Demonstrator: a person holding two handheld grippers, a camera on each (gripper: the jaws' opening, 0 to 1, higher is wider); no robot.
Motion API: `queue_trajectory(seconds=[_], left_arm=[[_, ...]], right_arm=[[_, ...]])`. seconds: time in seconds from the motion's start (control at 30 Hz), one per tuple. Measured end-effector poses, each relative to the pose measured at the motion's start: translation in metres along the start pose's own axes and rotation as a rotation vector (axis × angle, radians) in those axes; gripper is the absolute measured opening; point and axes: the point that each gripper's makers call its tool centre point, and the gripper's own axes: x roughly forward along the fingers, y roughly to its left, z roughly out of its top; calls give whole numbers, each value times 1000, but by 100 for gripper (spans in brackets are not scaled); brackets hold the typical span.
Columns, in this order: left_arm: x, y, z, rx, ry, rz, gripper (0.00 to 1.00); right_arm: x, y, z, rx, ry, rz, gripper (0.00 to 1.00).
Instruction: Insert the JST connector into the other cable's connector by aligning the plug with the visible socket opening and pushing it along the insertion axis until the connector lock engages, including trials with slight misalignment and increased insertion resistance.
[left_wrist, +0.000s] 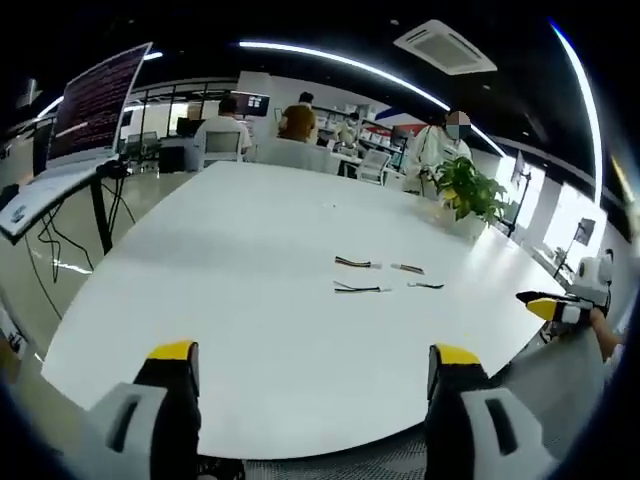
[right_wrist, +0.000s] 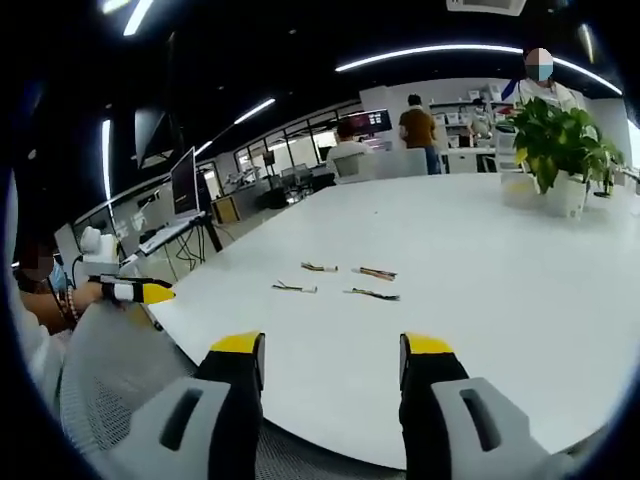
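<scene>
hovering wide open and empty, both grippers (left_wrist: 313, 375) (right_wrist: 332, 365) could pinch wire instead of housing on the thin cables (left_wrist: 380, 277).

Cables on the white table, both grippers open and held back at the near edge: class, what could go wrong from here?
1. The four cables lie close together, so a gripper could pinch the wrong one or nudge a neighbour.
2. They look thin and flat on the table, so a grasp may slip.
</scene>
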Motion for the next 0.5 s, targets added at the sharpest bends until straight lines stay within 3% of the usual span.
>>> queue_trajectory(seconds=[0.1,0.33,0.4,0.5], left_arm=[[-1,1,4,-42,-22,1,98],[-3,2,10,-57,-52,15,99],[-4,2,18,-69,-103,13,99],[-6,2,20,-133,-110,-2,99]], right_arm=[[0,1,-1,-8,11,1,52],[0,0,-1,-2,23,-3,54],[0,0,-1,-5,25,-3,56],[-1,-1,2,-14,25,-7,57]])
